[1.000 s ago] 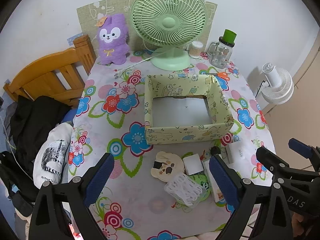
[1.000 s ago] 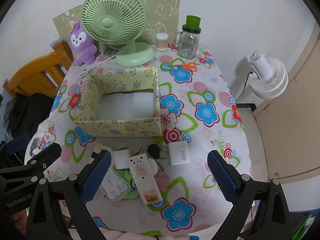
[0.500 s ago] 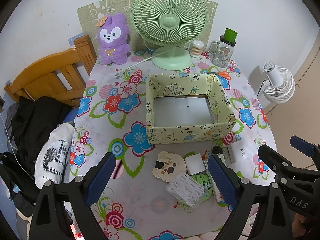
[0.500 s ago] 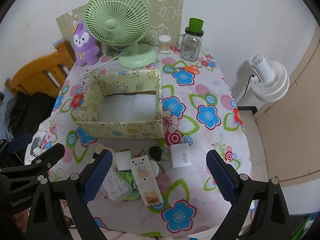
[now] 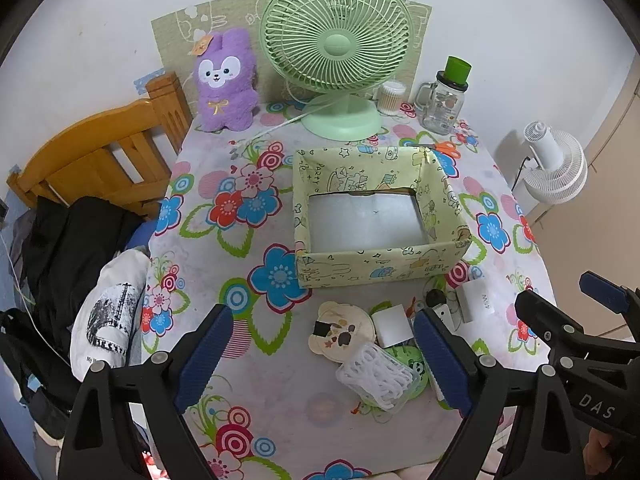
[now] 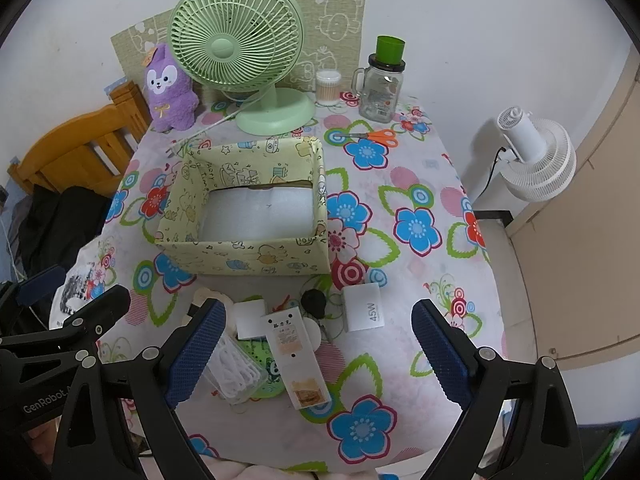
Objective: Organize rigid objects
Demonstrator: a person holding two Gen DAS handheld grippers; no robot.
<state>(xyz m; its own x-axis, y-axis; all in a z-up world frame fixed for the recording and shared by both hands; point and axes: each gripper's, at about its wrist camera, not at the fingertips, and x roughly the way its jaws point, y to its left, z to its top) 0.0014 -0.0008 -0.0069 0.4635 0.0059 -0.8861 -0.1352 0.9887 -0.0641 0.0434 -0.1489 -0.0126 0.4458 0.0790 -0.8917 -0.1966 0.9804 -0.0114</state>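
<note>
Both grippers, left gripper (image 5: 320,360) and right gripper (image 6: 316,352), were wide open and held nothing. The small things (image 6: 280,340) lay at 6 o'clock of the empty box (image 5: 376,270). It would be best to pick one thing, squeeze gently, and lift it over the wall.

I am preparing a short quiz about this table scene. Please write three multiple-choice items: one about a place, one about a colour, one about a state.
1. Where are the scissors?
A. inside the box
B. on the tablecloth, behind the box
C. on the chair

2. What colour is the desk fan?
A. green
B. red
C. black

3. What is the state of the box?
A. full of items
B. closed with a lid
C. open and empty

Answers:
1 B, they lie on the tablecloth beyond the box, near the jar.
2 A, grille and base are pale green.
3 C, only its white floor shows.
</note>
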